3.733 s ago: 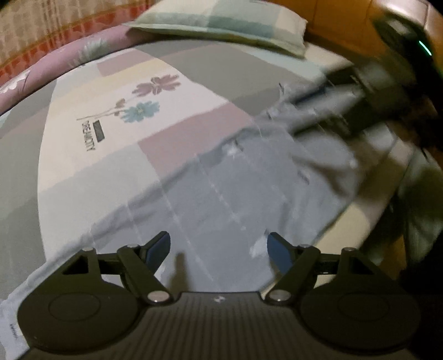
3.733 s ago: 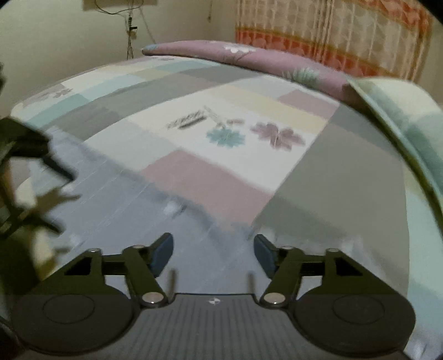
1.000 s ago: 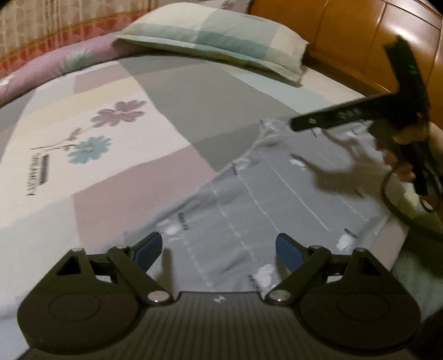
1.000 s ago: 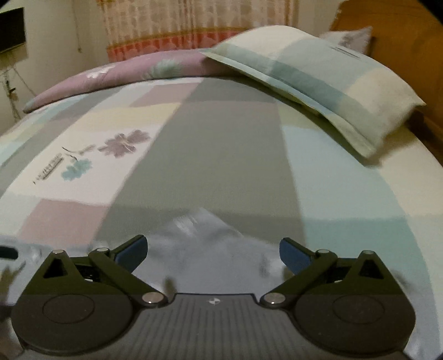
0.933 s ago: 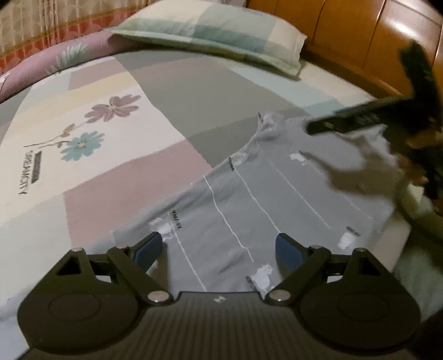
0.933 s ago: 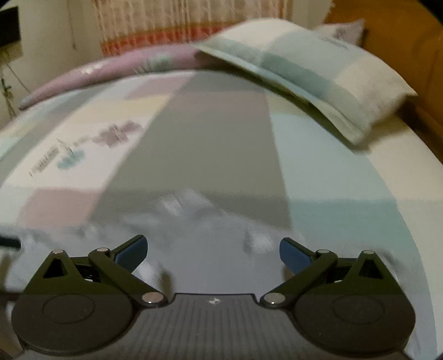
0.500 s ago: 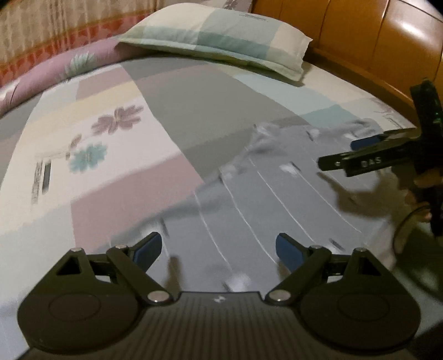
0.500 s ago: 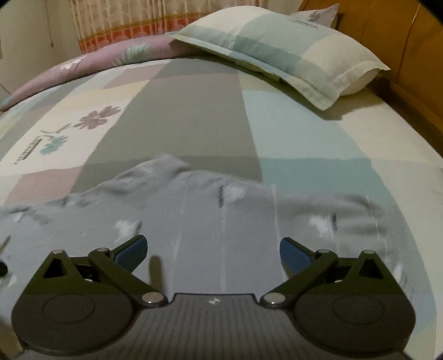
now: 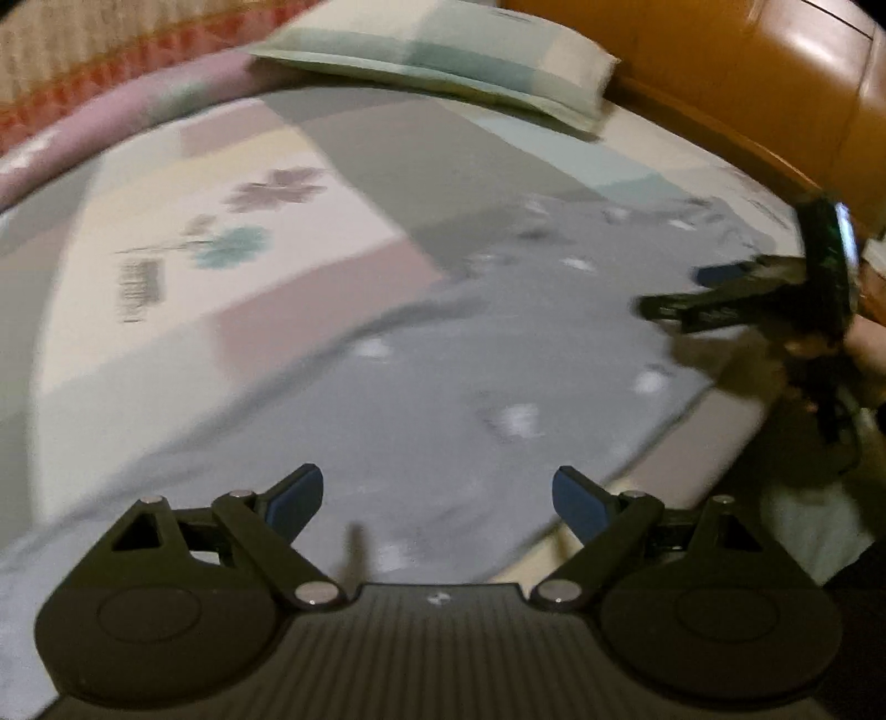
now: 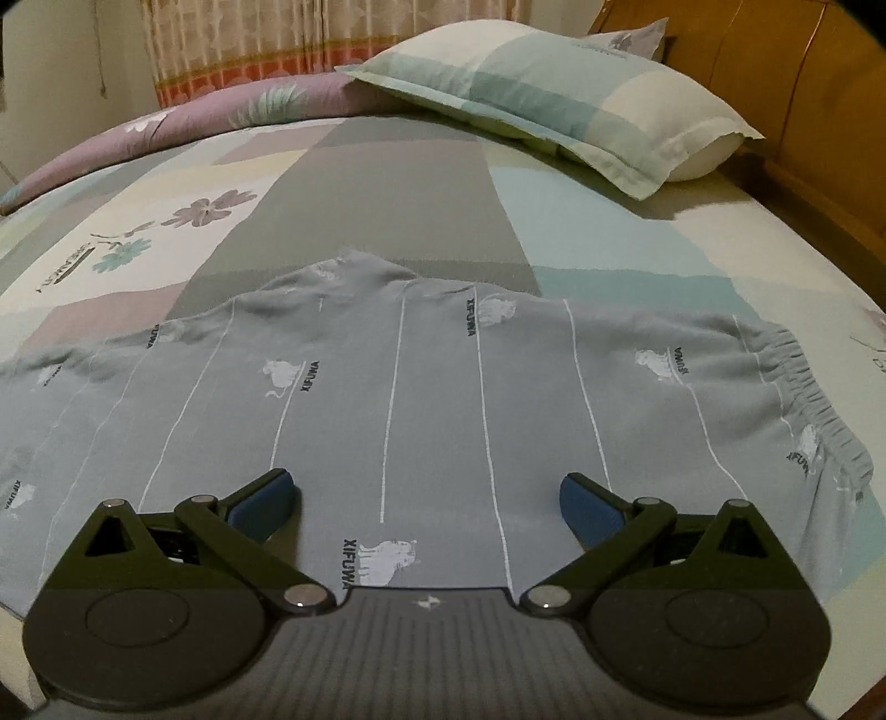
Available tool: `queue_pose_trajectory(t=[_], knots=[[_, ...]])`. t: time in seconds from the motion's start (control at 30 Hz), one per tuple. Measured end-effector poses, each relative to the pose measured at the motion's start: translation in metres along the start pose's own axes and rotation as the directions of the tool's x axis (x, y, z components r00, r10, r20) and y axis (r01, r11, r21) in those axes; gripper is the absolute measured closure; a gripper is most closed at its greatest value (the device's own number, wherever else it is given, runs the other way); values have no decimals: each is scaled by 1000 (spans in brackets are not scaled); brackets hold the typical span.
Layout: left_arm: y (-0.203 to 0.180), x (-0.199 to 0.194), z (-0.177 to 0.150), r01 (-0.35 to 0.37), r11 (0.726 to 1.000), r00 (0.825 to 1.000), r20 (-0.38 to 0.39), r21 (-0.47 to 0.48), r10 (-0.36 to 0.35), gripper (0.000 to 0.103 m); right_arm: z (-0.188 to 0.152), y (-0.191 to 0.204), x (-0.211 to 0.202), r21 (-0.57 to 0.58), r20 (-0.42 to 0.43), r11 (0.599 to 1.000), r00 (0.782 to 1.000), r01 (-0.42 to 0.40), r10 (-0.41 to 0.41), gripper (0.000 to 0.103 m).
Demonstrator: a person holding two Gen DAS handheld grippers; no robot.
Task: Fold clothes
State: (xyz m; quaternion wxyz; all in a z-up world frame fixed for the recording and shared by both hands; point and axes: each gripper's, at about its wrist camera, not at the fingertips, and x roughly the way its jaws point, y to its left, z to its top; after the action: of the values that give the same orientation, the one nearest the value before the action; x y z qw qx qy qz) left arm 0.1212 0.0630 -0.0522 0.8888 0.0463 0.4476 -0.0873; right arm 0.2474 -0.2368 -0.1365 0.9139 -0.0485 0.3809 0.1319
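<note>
Grey trousers [image 10: 432, 387] with thin white stripes and small white prints lie spread flat on the bed, their elastic waistband [image 10: 797, 387] at the right. In the right wrist view my right gripper [image 10: 426, 501] hovers open over the near part of the cloth, nothing between its fingers. The left wrist view is blurred; there the same grey trousers [image 9: 498, 354] stretch away, and my left gripper [image 9: 437, 498] stands open above their near edge, holding nothing. At the right of that view the right gripper [image 9: 681, 293], held by a hand [image 9: 869, 343], hangs over the cloth.
A patchwork bedsheet [image 10: 387, 183] with a flower print [image 10: 210, 207] covers the bed. A checked pillow [image 10: 554, 88] lies at the far end by a wooden headboard [image 10: 819, 83]. A rolled purple quilt [image 10: 166, 133] lines the far left side before a curtain [image 10: 249, 39].
Both grippers drew back over the trousers, so more cloth shows in the right wrist view and the waistband came into sight. The left view swung and blurred. Both stayed open.
</note>
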Motion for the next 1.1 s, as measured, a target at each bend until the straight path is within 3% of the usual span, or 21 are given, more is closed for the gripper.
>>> queue_pose_trajectory(t=[0.23,0.37,0.53,0.63,0.83,1.1], knots=[[90,-21,-45,-156,985,988,-23,-72,154,13,6,5,-7,28,-27,999,999,21,-20,0],[138,-19,-76,-210,962,977,-70,-174,201,13,14,21,-27,-11,-14,995,995,-97,97,0],[184,-9,-98,-209,928,978,-87,-307,192,13,25,52,-40,-85,-50,974,977,-212,208,0],[202,-9,-100,-155,911,988,-42,-381,150,13,27,67,-40,-107,-68,966,971,-233,227,0],[207,-10,-90,-167,904,985,-33,-393,168,13,26,83,-43,-153,-97,959,969,-240,227,0],[156,-24,-76,-130,959,990,16,-251,138,13,22,87,-42,-170,-108,955,968,-241,225,0]])
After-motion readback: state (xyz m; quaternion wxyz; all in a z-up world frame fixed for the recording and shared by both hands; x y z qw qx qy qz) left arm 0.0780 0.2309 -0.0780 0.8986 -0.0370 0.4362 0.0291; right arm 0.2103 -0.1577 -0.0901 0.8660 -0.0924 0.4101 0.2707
